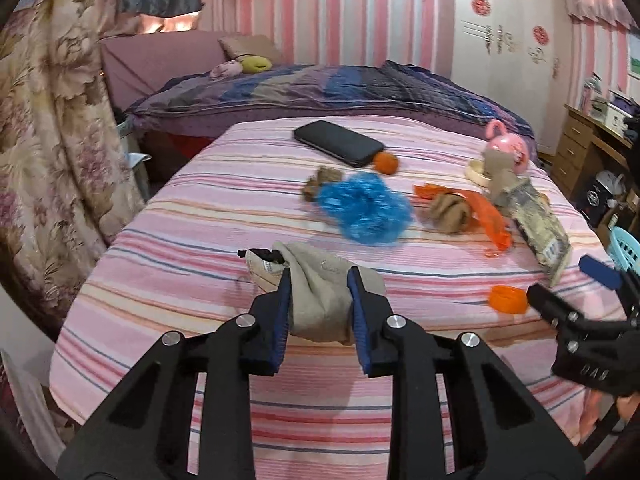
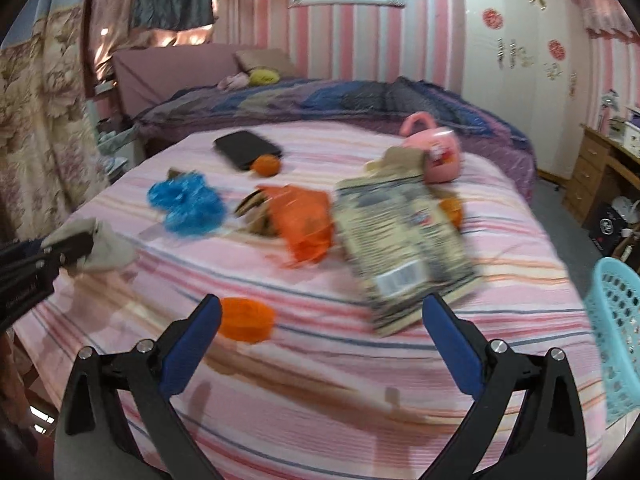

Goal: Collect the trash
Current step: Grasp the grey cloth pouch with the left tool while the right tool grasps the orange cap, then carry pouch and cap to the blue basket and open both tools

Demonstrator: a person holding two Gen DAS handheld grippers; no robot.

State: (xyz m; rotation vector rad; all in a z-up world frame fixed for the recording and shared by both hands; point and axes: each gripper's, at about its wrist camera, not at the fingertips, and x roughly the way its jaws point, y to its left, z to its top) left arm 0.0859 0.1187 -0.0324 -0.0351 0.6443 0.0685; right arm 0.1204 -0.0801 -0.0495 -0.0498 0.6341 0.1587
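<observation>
A crumpled beige cloth is pinched between the blue pads of my left gripper, just above the striped bedsheet. In the right wrist view the cloth hangs at the far left. My right gripper stands open over the bed's near edge, nothing between its fingers. A small orange wad lies just past its left finger, and a printed snack bag lies by its right finger. A blue plastic wad, an orange bag and a brown paper ball lie mid-bed.
A black case, an orange fruit and a pink mug sit farther back on the bed. A turquoise basket stands off the bed's right side. A flowered curtain hangs at left; a wooden desk stands at right.
</observation>
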